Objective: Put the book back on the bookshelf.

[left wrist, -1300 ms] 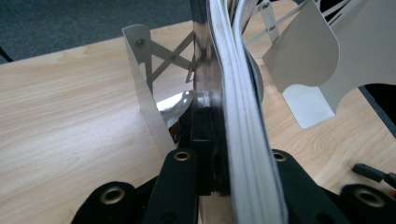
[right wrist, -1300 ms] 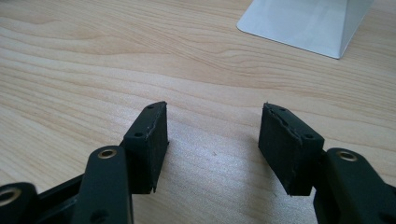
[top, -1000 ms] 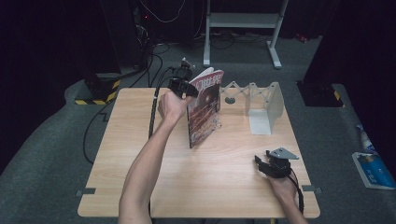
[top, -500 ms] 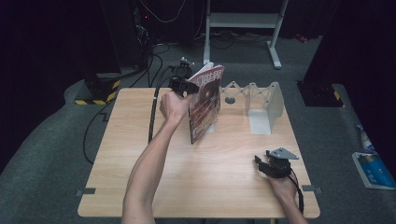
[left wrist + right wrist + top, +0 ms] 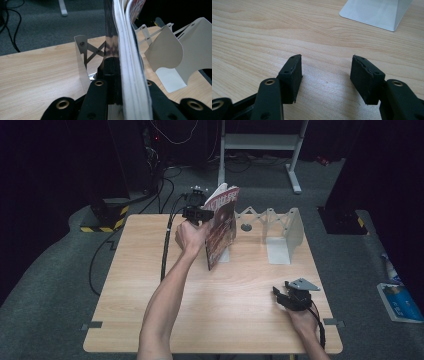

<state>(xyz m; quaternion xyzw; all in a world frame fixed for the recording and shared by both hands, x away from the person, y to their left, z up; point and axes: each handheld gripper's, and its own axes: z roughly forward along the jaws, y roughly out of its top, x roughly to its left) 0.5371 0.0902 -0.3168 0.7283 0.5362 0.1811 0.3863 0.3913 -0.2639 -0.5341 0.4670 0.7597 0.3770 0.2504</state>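
A magazine (image 5: 222, 227) with a dark red cover stands upright on the table, its lower edge at the left end of a white expanding rack (image 5: 280, 227). My left gripper (image 5: 197, 213) is shut on its upper left edge. In the left gripper view the page edges (image 5: 127, 62) rise between the black jaws of the left gripper (image 5: 120, 85), with the rack's white plates (image 5: 167, 50) behind and to the right. My right gripper (image 5: 280, 292) rests on the table near the front right, open, with bare wood between its pads (image 5: 325, 75).
The wooden table (image 5: 150, 285) has free room at the left and in the middle. The rack's flat white foot (image 5: 374, 12) lies ahead of the right gripper. Black cables (image 5: 167, 240) trail off the table's far left side.
The magazine has turned a little more edge-on and stands slightly straighter in the left gripper. Both hands have stayed where they were.
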